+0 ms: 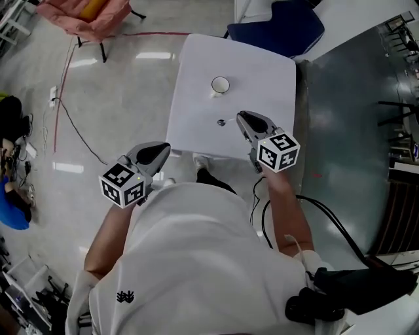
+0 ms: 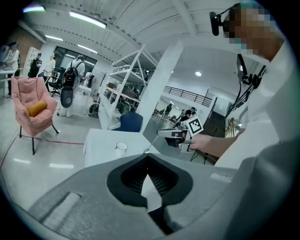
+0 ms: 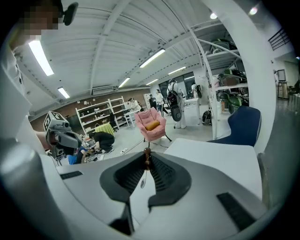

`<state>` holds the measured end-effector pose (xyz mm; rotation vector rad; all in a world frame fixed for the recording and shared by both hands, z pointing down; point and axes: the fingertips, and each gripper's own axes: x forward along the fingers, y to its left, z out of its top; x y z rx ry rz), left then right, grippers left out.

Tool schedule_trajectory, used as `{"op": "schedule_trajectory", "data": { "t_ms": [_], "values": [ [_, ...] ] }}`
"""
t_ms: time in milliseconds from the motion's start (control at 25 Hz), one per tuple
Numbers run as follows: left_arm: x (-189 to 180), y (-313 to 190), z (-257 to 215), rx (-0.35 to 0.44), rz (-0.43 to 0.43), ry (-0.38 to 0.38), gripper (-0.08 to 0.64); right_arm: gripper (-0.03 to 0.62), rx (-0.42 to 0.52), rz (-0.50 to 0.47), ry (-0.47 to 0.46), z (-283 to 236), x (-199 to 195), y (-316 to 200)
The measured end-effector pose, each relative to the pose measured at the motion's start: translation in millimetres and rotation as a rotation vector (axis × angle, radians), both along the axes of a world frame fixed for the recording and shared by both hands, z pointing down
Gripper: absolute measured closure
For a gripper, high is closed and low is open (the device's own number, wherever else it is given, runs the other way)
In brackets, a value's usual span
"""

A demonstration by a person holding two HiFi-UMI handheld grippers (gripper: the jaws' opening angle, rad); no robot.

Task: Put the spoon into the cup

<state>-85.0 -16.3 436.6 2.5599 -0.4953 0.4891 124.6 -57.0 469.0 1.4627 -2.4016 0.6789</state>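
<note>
A white cup (image 1: 220, 85) stands on the far middle of the white table (image 1: 196, 124); the left gripper view shows the cup (image 2: 121, 147) too. My right gripper (image 1: 239, 116) hovers over the table's near right part, shut on a thin spoon (image 1: 221, 122) that sticks out to its left, short of the cup. In the right gripper view the spoon's brown handle end (image 3: 147, 158) shows between the pad tips. My left gripper (image 1: 165, 148) hangs off the table's near left corner above the floor, shut and empty. From the left gripper view I see the right gripper (image 2: 164, 134) with the spoon (image 2: 151, 146).
A blue chair (image 1: 275, 29) stands behind the table and a pink chair (image 1: 85, 16) at the far left. A red cable (image 1: 65, 72) runs across the glossy floor on the left. Dark flooring and black cables (image 1: 327, 216) lie to the right.
</note>
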Motion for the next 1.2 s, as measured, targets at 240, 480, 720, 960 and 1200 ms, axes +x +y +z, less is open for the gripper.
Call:
{"op": "schedule_trajectory", "data": {
  "t_ms": [240,480,720,960,1200],
  "values": [
    [29.3,-24.4,-3.5,0.013,-0.071,-0.038,0.555,0.548,-0.015,-0.029,-0.018,20.8,41.7,-58.1],
    [38.2,-48.2,-1.3,0.018,-0.146,-0.062,0.555,0.548,-0.035,-0.055,-0.026,50.0,61.7,-108.4],
    [40.5,-61.4,-3.4,0.012,-0.204,-0.092,0.555,0.548,-0.058,-0.068,-0.037,73.7,71.0,-144.4],
    [38.7,-71.7,-0.9,-0.001,-0.233,-0.117,0.555,0.548,-0.081,-0.073,-0.038,102.7,68.7,-174.4],
    [33.0,-82.9,2.3,-0.015,-0.256,-0.133,0.555,0.548,-0.125,-0.070,-0.038,133.6,63.5,-194.3]
  ]
}}
